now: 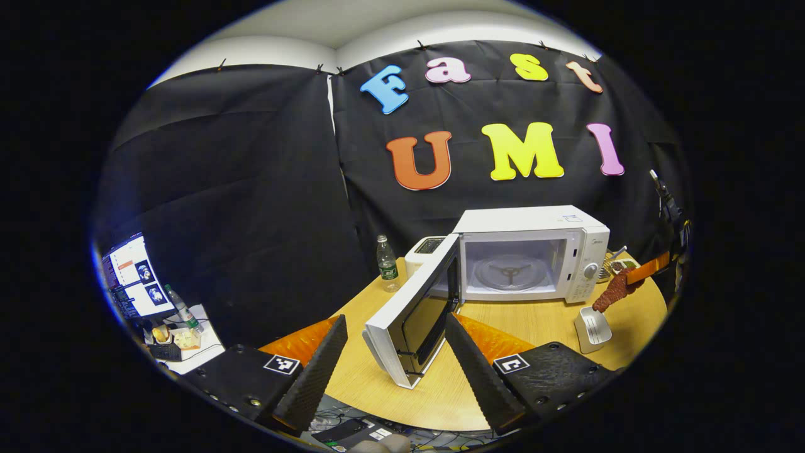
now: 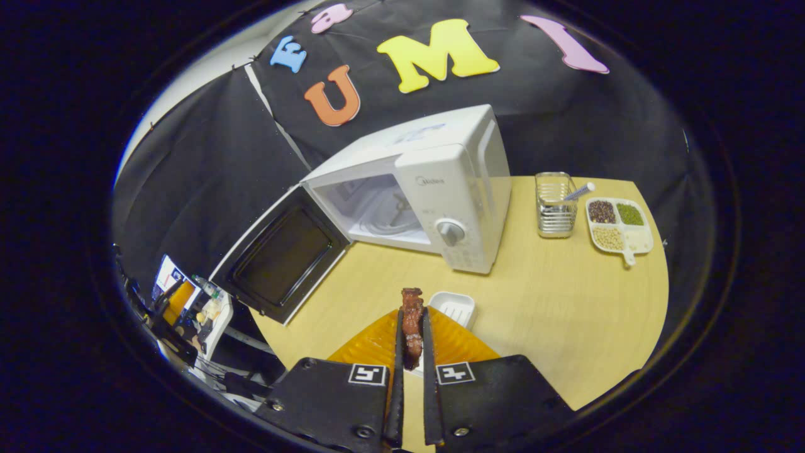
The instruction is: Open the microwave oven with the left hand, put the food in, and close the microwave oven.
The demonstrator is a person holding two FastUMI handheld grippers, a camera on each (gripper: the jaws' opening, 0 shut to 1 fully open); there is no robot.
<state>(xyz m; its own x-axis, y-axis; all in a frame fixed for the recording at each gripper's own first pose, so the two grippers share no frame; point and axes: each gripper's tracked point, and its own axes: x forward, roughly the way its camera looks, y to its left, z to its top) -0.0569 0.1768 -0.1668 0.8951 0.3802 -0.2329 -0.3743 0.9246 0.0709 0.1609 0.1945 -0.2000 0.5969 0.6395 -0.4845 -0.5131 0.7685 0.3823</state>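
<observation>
Microwave (image 2: 440,189) door (image 1: 412,314) open. Right gripper (image 2: 411,333) clamps meat (image 2: 412,324); left gripper (image 1: 396,358) wide, empty. Next: meat onto turntable (image 1: 509,272).

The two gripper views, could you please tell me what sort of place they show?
Probably a staged recording booth, not a home kitchen: black cloth walls the space, a white microwave stands open on a round wooden table, and a monitor sits on a side desk.

Your round wooden table (image 2: 566,314) carries the open microwave (image 2: 453,189), a white dish (image 2: 454,306), wire holder (image 2: 555,211), divided tray (image 2: 619,228), bottle (image 1: 387,264), and possibly a toaster (image 1: 424,251).
</observation>
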